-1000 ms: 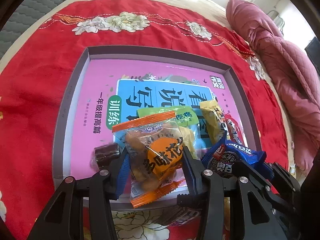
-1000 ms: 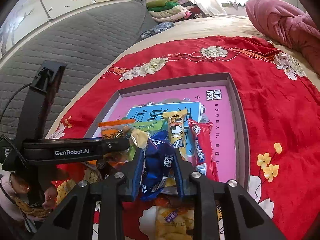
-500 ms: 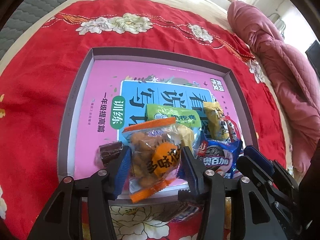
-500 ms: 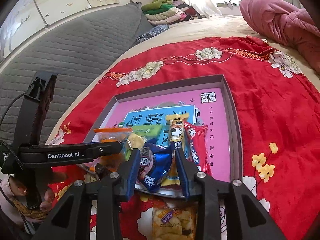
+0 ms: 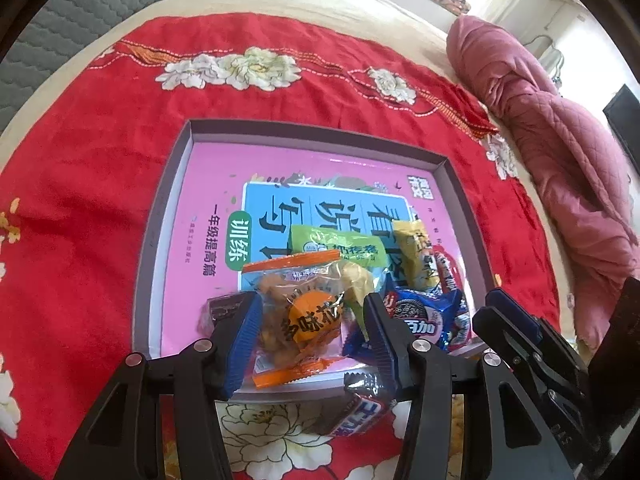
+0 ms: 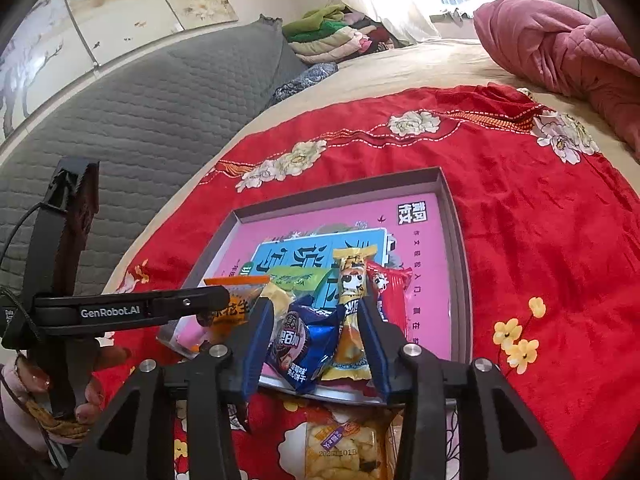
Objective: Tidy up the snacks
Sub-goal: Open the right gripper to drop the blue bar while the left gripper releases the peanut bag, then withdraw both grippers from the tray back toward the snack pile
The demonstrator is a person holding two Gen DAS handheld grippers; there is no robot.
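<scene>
Red cloth: a red blanket (image 5: 100, 184) with white flowers covers the bed, and the grey tray (image 5: 308, 130) sits on it.
Tray: a pink book (image 5: 208, 184) lies flat in it, and the snacks pile up at its 6 o'clock edge.
Put away: orange peanut bag (image 5: 304, 316), green pack (image 5: 340, 248), yellow stick (image 6: 352, 280), red stick (image 6: 390, 292), blue cookie bag (image 6: 304, 340) and a dark candy (image 5: 224, 306) are all in the tray.
Left tool (image 5: 310, 320): jaws have just spread a bit; the orange peanut bag lies between them, and I cannot tell if they squeeze it.
Right tool (image 6: 316, 334): jaws have just been spreading; the blue cookie bag and the yellow stick lie loose between them.
Still out: a chip bag (image 6: 340, 448) and a dark bar (image 5: 360, 412) wait on the blanket at 6 o'clock, just past the tray edge.
How far: I think most is done, with two snacks to go.
</scene>
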